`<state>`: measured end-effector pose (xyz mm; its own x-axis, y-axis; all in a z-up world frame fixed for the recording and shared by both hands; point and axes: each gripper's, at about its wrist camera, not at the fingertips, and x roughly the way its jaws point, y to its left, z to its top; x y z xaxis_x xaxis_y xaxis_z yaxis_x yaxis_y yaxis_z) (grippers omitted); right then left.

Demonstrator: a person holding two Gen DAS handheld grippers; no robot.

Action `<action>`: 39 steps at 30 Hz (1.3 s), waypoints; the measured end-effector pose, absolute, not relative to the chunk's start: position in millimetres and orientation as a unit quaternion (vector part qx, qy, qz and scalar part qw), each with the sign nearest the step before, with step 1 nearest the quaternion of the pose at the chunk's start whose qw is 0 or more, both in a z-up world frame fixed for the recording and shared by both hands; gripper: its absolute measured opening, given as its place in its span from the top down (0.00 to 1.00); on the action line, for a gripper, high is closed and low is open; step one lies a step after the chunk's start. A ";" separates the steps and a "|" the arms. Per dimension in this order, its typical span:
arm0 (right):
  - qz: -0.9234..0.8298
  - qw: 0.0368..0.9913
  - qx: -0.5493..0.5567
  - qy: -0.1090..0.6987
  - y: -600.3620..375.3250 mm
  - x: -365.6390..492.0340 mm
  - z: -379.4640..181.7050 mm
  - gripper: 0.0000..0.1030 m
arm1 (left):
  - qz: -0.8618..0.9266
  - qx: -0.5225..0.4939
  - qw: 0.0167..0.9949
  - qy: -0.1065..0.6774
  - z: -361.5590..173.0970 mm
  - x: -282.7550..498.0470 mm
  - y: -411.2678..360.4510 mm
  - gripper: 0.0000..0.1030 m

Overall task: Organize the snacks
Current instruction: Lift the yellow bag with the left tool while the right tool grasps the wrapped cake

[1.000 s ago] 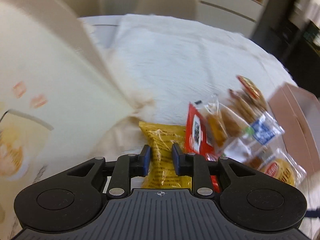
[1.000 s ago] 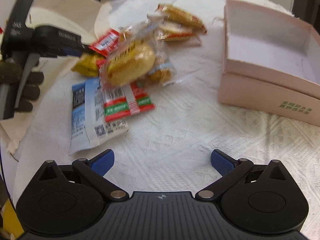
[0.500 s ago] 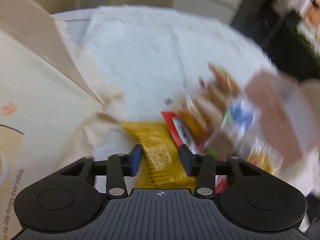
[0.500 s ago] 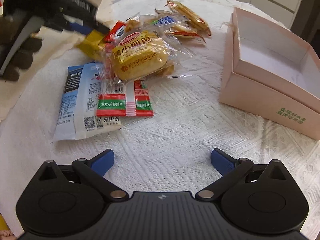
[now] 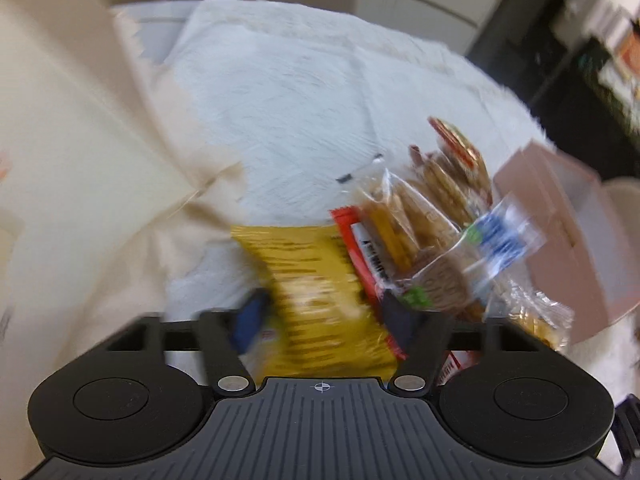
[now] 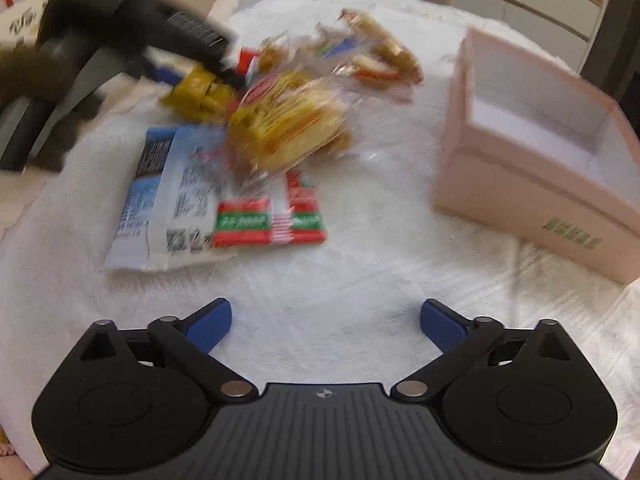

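**Left claw at the yellow packet, pink box waiting**

A round table [image 6: 360,300] with a white textured cloth carries everything; pale chairs stand behind it. The yellow packet [image 5: 320,300] lies at the near edge of the snack pile [image 6: 280,132], and the left claw [image 5: 324,320] has its jaws on both sides of it, partly apart. The picture is blurred, so one cannot tell if the fingers press the packet. This packet is probably chosen because it sits at the outside of the pile, easy to reach. Beside it lie a red sachet [image 5: 360,248] and clear biscuit bags [image 5: 424,216]. The pink box [image 6: 540,152] stands open to the right, apart from the pile, likely as the place for the snacks. The right claw [image 6: 326,320] hangs wide and empty above bare cloth.
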<state>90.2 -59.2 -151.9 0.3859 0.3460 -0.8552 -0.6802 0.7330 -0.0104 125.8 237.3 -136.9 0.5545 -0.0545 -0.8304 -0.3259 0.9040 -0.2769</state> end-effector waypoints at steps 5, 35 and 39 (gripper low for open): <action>0.282 0.851 -0.143 0.419 -76.9 129.9 -125.3 0.04 | 0.104 -0.254 0.859 0.433 -129.2 66.3 255.0 0.56; 0.258 0.862 -0.138 0.414 -70.4 125.6 -132.0 0.18 | -0.022 -0.339 0.823 0.456 -119.1 -30.4 155.9 0.57; 0.321 0.863 -0.129 0.369 -59.5 119.1 -121.2 0.13 | -0.028 -0.329 0.823 0.462 -114.2 -33.1 146.9 0.57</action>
